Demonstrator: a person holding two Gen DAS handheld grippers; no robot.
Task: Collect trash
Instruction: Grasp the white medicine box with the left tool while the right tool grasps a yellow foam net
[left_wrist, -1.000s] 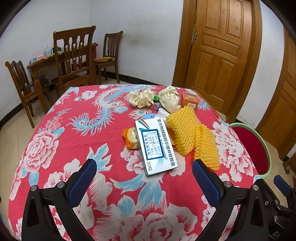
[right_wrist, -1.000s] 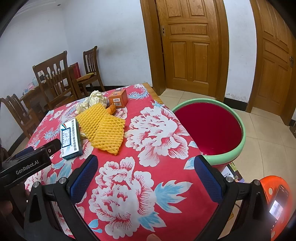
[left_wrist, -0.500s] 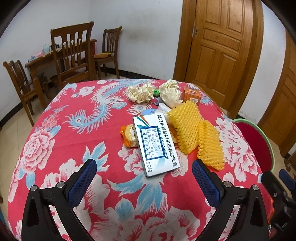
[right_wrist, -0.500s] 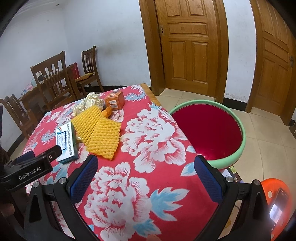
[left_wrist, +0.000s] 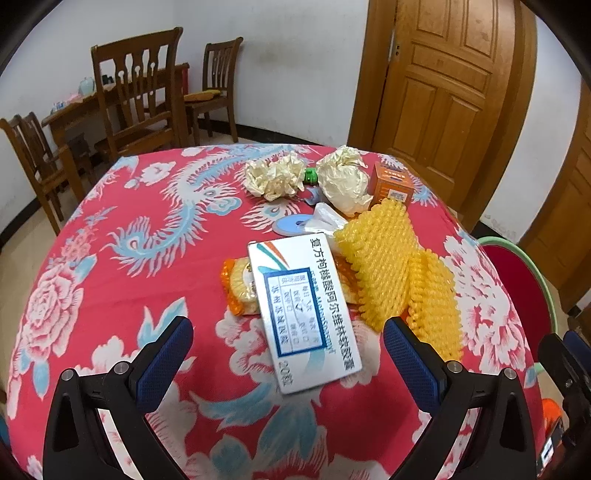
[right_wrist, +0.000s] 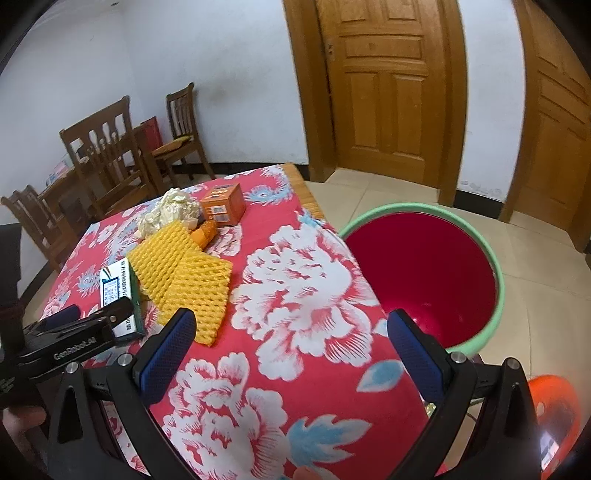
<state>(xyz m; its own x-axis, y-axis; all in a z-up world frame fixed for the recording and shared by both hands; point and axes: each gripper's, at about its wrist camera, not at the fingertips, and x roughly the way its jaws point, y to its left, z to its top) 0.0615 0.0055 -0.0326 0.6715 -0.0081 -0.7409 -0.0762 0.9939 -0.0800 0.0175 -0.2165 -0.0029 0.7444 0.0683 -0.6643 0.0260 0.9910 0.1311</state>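
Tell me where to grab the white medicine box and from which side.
Grip the white medicine box across its two long edges, near the end closest to the left gripper. It lies flat and thin, long axis roughly toward the camera, so come from above with the jaws straddling its width. Its far end overlaps the orange snack packet and touches the yellow foam net, so the near end is probably freest.

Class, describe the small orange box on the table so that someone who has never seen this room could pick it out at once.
Start at the table with the red floral cloth and go to its far edge, on the side nearest the wooden door. There stands the small orange box, upright beside a wad of crumpled cream paper. It is the only cube-shaped carton; the white medicine box lies flat.
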